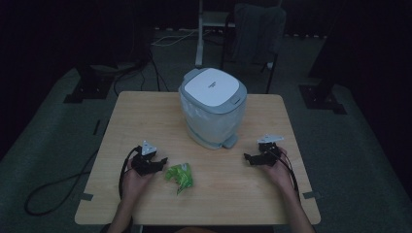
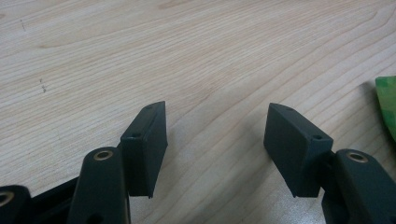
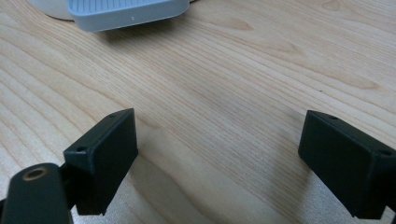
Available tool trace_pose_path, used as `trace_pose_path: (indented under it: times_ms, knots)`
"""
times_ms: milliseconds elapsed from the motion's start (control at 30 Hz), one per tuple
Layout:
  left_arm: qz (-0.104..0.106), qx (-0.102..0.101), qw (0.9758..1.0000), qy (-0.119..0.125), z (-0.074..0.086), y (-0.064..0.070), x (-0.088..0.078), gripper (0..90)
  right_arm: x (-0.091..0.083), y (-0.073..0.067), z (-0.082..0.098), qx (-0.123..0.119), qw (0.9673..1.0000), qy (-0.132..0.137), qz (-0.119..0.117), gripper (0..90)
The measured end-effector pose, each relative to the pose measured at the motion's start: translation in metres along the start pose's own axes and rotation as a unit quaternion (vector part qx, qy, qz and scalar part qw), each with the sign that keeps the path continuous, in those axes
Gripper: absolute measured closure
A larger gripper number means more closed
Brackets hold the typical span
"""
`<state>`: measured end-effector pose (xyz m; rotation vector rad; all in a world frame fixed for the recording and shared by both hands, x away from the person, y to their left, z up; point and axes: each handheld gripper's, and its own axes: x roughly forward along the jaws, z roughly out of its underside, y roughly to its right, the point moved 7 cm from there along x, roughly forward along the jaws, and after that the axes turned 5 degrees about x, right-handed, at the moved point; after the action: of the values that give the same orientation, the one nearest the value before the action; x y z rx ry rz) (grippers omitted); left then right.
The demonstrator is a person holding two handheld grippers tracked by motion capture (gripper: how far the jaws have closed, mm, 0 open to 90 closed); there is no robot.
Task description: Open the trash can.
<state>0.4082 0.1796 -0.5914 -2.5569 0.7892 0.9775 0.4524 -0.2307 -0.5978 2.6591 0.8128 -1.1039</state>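
Landmark: pedal bin (image 1: 212, 106), grey and white, lid down, standing on the wooden table (image 1: 145, 111) at the far middle.

Green wrapper (image 1: 180, 176) lies flat on the table, nearer the person than the bin and a bit left of it, well apart from the bin base. Its edge shows at the right border of the left gripper view (image 2: 386, 105).

Left gripper (image 1: 160, 162) sits near-left of the bin, just beside the wrapper's left edge, not touching it. Jaws wide apart, bare wood between the pads (image 2: 147, 144), nothing held.

Right gripper (image 1: 248, 158) sits near-right of the bin, close to the foot pedal (image 1: 230, 141), pointing toward the bin side. Jaws spread wide, bare table between them, nothing gripped. Pedal front (image 3: 126, 11) shows ahead in the right gripper view, apart from the jaws.
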Motion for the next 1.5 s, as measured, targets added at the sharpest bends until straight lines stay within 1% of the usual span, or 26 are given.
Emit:
trace_pose_path:
  times_ms: [67, 233, 300, 333, 367, 400, 433, 467, 500, 533, 567, 600, 700, 733, 767, 800, 833, 900, 967, 1033, 1133, 1267, 1333, 1433, 1500]
  knots:
    - [-0.001, 0.0, 1.0, 0.0, 0.0, 0.0, 0.0, 39.9, 0.0, -0.001, 0.0, 0.004, 1.0, 0.0, 0.003, 10.7]
    - [-0.004, -0.003, 1.0, 0.0, 0.0, 0.0, 0.0, 39.8, 0.001, -0.001, -0.001, 0.004, 1.0, 0.0, 0.004, 10.8]
    - [-0.004, -0.004, 1.0, 0.0, 0.0, 0.001, 0.0, 39.7, 0.001, 0.0, -0.001, 0.004, 1.0, 0.002, 0.004, 14.9]
    - [-0.004, -0.004, 1.0, 0.0, 0.0, 0.001, 0.0, 39.7, 0.0, -0.001, -0.002, 0.004, 1.0, 0.003, 0.002, 20.5]
    - [-0.004, -0.004, 1.0, 0.0, 0.0, 0.001, 0.0, 39.7, -0.001, 0.0, -0.002, 0.001, 1.0, 0.004, 0.0, 29.9]
    - [-0.003, -0.003, 1.0, -0.001, 0.0, 0.001, 0.0, 39.6, -0.003, 0.0, -0.003, -0.001, 1.0, 0.002, -0.001, 36.5]
    - [-0.003, -0.003, 1.0, -0.001, 0.0, 0.001, 0.0, 39.4, -0.004, 0.001, -0.004, -0.001, 1.0, -0.002, -0.002, 40.2]
    - [-0.003, -0.003, 1.0, 0.0, 0.0, 0.001, 0.0, 39.3, -0.005, 0.001, -0.004, -0.003, 1.0, -0.004, -0.003, 48.3]
    - [-0.003, -0.003, 1.0, 0.0, 0.0, 0.001, 0.0, 39.3, -0.006, 0.001, -0.006, -0.006, 0.9999, -0.012, -0.006, 54.1]
    - [-0.003, -0.003, 1.0, 0.0, 0.0, 0.001, 0.0, 39.2, -0.006, 0.001, -0.006, -0.006, 0.9999, -0.012, -0.006, 54.1]
    - [-0.003, -0.004, 1.0, 0.0, 0.0, 0.001, 0.0, 39.2, -0.005, 0.002, -0.007, -0.007, 0.9998, -0.018, -0.006, 56.4]
    - [-0.003, -0.003, 1.0, 0.0, 0.0, 0.001, 0.0, 39.2, -0.005, 0.002, -0.009, -0.011, 0.9996, -0.024, -0.008, 64.2]
    - [-0.003, -0.003, 1.0, -0.001, 0.0, 0.001, 0.0, 39.2, -0.005, 0.005, -0.01, -0.009, 0.9995, -0.028, -0.004, 72.6]
    - [-0.003, -0.003, 1.0, -0.001, 0.0, 0.001, 0.0, 39.2, -0.005, 0.005, -0.01, -0.009, 0.9995, -0.028, -0.004, 72.6]
    - [-0.003, -0.003, 1.0, -0.001, 0.0, 0.001, 0.0, 39.2, -0.005, 0.005, -0.01, -0.011, 0.9995, -0.029, -0.005, 75.5]
    - [-0.003, -0.003, 1.0, -0.001, 0.0, 0.001, 0.0, 39.2, -0.005, 0.005, -0.011, -0.016, 0.9993, -0.034, -0.002, 78.2]
    - [-0.003, -0.003, 1.0, -0.001, 0.0, 0.001, 0.0, 39.2, -0.005, 0.006, -0.012, -0.016, 0.9994, -0.031, 0.004, 80.2]
    - [-0.003, -0.003, 1.0, -0.001, 0.0, 0.001, 0.0, 39.2, -0.006, 0.006, -0.015, -0.011, 0.9996, -0.026, -0.007, 85.2]
    - [-0.003, -0.003, 1.0, 0.0, 0.0, 0.001, 0.0, 39.1, -0.006, 0.004, -0.018, -0.016, 0.9995, -0.024, -0.008, 89.4]
    - [-0.002, -0.003, 1.0, -0.001, 0.0, 0.001, 0.0, 38.8, -0.008, 0.002, -0.022, -0.015, 0.9996, -0.018, -0.016, 89.7]
    - [-0.002, -0.003, 1.0, -0.001, 0.0, 0.001, 0.0, 38.6, -0.009, -0.002, -0.029, -0.023, 0.9994, -0.015, -0.021, 89.7]
    - [-0.002, -0.003, 1.0, 0.0, 0.0, 0.001, 0.0, 38.6, -0.012, -0.008, -0.042, -0.03, 0.9989, -0.002, -0.037, 89.8]
    - [-0.003, -0.003, 1.0, -0.001, 0.0, 0.001, 0.0, 38.7, -0.012, -0.012, -0.048, -0.035, 0.9986, 0.004, -0.04, 89.8]
    - [-0.003, -0.003, 1.0, 0.0, 0.0, 0.001, 0.0, 38.7, -0.009, -0.018, -0.055, -0.03, 0.9976, 0.014, -0.06, 89.8]
    - [-0.003, -0.004, 1.0, 0.0, 0.0, 0.001, 0.0, 38.7, -0.006, -0.021, -0.055, -0.027, 0.9972, 0.016, -0.068, 89.8]
